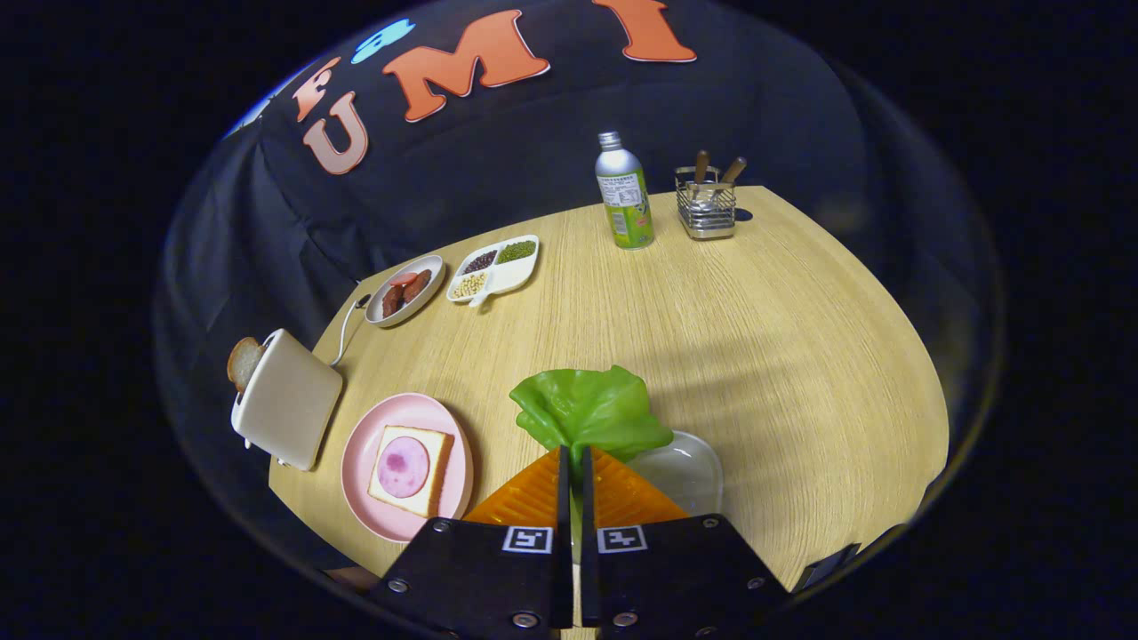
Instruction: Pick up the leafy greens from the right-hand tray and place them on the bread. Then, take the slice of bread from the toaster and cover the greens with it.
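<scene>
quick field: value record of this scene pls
gripper: shut on greens
greens: held at the stem, above the clear tray
pink plate: bread topped with a ham slice
toaster: bread slice sticking out
done: greens lifted
left: greens onto bread, cover with toaster slice

the leafy greens (pixel 590 411) are sitting pinched at the stem, spreading over the clear tray (pixel 689 471). bread (pixel 412 468) topped with ham is lying on the pink plate (pixel 364 462); another slice (pixel 243 362) is standing in the toaster (pixel 289 411).
</scene>
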A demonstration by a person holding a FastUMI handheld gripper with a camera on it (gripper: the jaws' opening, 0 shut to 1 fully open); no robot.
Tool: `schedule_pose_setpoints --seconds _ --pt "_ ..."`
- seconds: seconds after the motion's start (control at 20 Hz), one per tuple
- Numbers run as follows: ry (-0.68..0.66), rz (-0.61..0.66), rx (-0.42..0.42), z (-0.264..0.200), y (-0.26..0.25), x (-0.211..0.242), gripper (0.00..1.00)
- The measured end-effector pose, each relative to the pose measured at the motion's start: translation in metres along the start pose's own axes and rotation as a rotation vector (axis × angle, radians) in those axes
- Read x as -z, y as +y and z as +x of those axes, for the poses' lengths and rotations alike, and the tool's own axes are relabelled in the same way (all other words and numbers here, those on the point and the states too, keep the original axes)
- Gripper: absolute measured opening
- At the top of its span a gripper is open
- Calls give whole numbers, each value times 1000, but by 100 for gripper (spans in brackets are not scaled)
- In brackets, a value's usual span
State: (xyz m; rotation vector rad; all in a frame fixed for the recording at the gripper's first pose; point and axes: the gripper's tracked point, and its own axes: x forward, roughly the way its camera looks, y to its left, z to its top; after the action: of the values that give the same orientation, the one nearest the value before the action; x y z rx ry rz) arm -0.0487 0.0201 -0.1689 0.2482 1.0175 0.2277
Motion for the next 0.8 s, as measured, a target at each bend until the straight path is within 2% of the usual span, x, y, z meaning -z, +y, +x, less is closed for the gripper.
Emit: schedule_pose_setpoints --seconds 0.4,0.8 --pt "-39 -106 -106 -10 62 -7 4" --pt "-14 -199 -227 -3 127 4 4"
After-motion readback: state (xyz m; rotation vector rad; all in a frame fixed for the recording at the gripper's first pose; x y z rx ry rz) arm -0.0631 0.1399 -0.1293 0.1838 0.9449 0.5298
